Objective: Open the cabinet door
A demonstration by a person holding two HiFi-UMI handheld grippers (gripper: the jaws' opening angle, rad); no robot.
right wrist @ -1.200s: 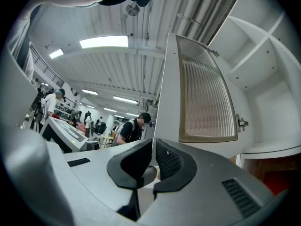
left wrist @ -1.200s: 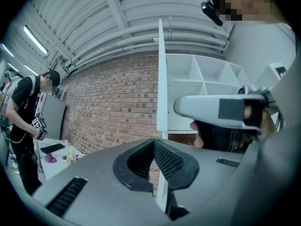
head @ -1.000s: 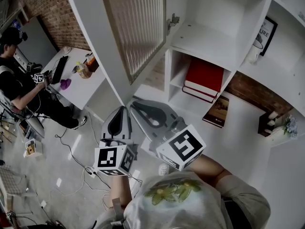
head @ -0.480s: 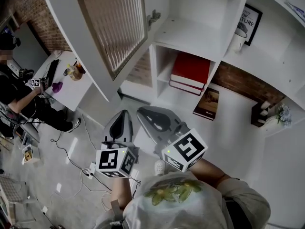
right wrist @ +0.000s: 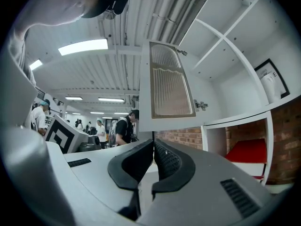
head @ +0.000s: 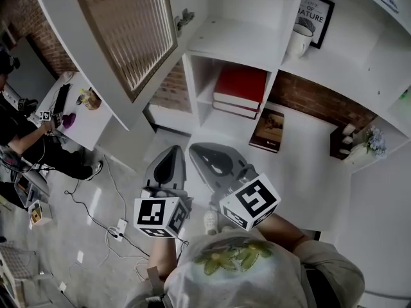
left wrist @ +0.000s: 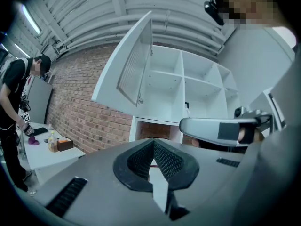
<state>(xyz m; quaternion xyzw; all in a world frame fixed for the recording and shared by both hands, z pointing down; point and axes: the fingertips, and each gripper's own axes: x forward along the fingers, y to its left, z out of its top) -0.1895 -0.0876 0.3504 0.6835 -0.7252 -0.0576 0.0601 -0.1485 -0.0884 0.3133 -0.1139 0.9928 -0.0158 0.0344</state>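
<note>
Cabinet door [head: 122, 37] is swung wide open. It's the white-framed one with the ribbed glass panel, sticking out from the top left of the shelf unit [head: 282, 50] on its hinge [head: 185, 18], well apart from both claws.

Closest to the camera is the person's shirt [head: 234, 260] with a leafy print. Right past that are the two marker cubes, left one [head: 160, 215] and right one [head: 250, 203], both with black-and-white square patterns and no actual text.

The left claw [head: 173, 149] is pressed together with nothing in it, and it's pointing level toward the shelves. The right claw [head: 194, 148] sits just beside it, also pressed together and also empty.

Down on the floor to the left there's a power strip [head: 119, 226] with cables.

Further out, a brown book [head: 268, 130] lies flat on the low white ledge, but its cover is too small to read. Behind it a stack of red books [head: 239, 85] sits in the lower cubby, with brick wall [head: 314, 98] next to it.

One shelf up there's a white mug [head: 300, 40] standing in front of a framed print [head: 318, 18]. I can make out "OF NATURE" on the print, and the rest is cut off.

Far left, a person [head: 19, 130] is sitting at a white worktop [head: 80, 124] with some small stuff on it.
</note>
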